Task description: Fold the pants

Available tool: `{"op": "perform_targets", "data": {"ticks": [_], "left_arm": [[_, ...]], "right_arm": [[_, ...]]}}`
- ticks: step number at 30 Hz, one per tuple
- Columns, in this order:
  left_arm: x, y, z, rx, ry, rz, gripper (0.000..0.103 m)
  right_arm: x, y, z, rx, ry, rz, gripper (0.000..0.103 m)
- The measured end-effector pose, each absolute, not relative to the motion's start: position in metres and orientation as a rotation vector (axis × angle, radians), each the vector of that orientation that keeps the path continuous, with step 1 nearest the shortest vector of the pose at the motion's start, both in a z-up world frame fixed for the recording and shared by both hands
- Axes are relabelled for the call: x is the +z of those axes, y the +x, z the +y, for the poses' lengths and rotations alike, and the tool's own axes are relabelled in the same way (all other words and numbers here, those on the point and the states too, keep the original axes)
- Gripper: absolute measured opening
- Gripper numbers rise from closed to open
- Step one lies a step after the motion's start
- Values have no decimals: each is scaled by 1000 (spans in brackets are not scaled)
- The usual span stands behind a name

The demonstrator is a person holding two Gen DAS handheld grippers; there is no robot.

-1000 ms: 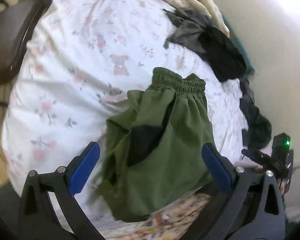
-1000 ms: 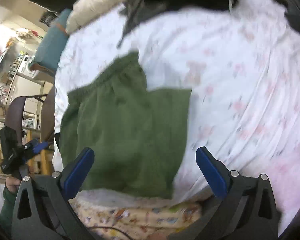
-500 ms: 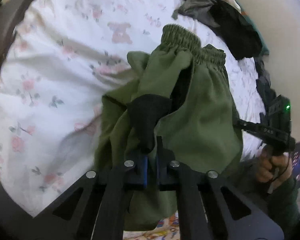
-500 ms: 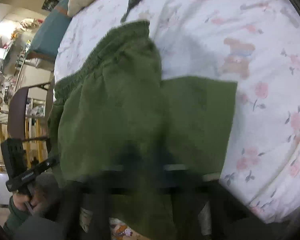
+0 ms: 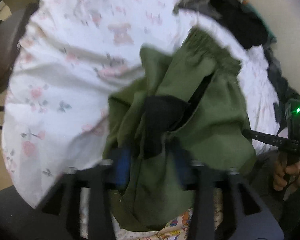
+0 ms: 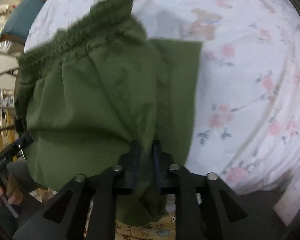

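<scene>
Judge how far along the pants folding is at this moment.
Early. Done: nothing looks folded; the green pants lie bunched on the floral sheet, black pocket lining hanging out. In hand: both grippers have just been opening, the left gripper and right gripper with hem fabric between their jaws. Left: spreading flat and every fold.

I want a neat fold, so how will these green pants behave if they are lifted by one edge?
The green pants will probably go limp: the cloth already lies in soft creases and bunches between the right gripper pads. They look thin, so likely light. The gathered waistband seems thicker and may hold its line better than the legs.
</scene>
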State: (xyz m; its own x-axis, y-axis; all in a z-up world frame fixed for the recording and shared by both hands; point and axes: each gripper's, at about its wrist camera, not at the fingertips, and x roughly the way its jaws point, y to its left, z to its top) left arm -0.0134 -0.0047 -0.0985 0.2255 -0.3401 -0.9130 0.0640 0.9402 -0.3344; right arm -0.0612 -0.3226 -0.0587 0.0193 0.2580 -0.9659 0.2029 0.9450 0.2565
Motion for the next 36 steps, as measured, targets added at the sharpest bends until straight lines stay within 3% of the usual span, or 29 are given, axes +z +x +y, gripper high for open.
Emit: {"op": "perform_targets", "data": {"ticks": [2, 4, 7, 12, 13, 14, 16, 17, 18, 19, 20, 24, 27, 30, 32, 33, 34, 36], "left_arm": [[-80, -17, 3, -257, -251, 1213, 67], [-62, -15, 4, -256, -241, 1110, 70], [-53, 4, -16, -322, -165, 1069, 71], [-75, 48, -75, -427, 20, 1110, 71], [-90, 59, -89, -434, 96, 1142, 67], [-99, 64, -96, -450, 134, 1153, 44], [-110, 74, -101, -493, 153, 1172, 24], [-110, 79, -99, -502, 128, 1168, 8], [-105, 84, -91, -522, 58, 1157, 7], [-99, 85, -85, -540, 5, 1144, 5], [-89, 86, -75, -555, -63, 1116, 4], [-65, 103, -40, -549, -315, 1047, 4], [-98, 134, -30, -442, -382, 1179, 6], [-143, 145, -24, -348, -430, 1310, 17], [-154, 141, -23, -288, -410, 1313, 52], [-155, 139, -23, -249, -384, 1308, 57], [-153, 135, -24, -243, -372, 1289, 58], [-148, 130, -26, -269, -350, 1266, 58]], "right_arm": [[-38, -63, -334, 33, 435, 1468, 45], [-16, -61, -351, 42, 523, 1339, 69], [-5, -45, -362, 58, 535, 1260, 72], [-29, 4, -365, 123, 568, 1308, 72], [-36, 10, -362, 128, 564, 1319, 72], [-43, 16, -362, 134, 553, 1332, 72], [-57, 26, -357, 146, 547, 1359, 72], [-64, 30, -354, 155, 549, 1377, 64], [-68, 31, -350, 176, 546, 1386, 53], [-69, 32, -345, 206, 538, 1392, 14], [-67, 33, -338, 237, 515, 1394, 0], [-27, 34, -337, 303, 529, 1206, 0], [-29, 45, -346, 286, 597, 1170, 0], [-59, 56, -344, 227, 601, 1267, 1], [-71, 59, -340, 199, 574, 1319, 5], [-73, 57, -340, 192, 585, 1329, 6], [-70, 55, -343, 184, 599, 1329, 10], [-60, 43, -353, 174, 638, 1303, 32]]}}
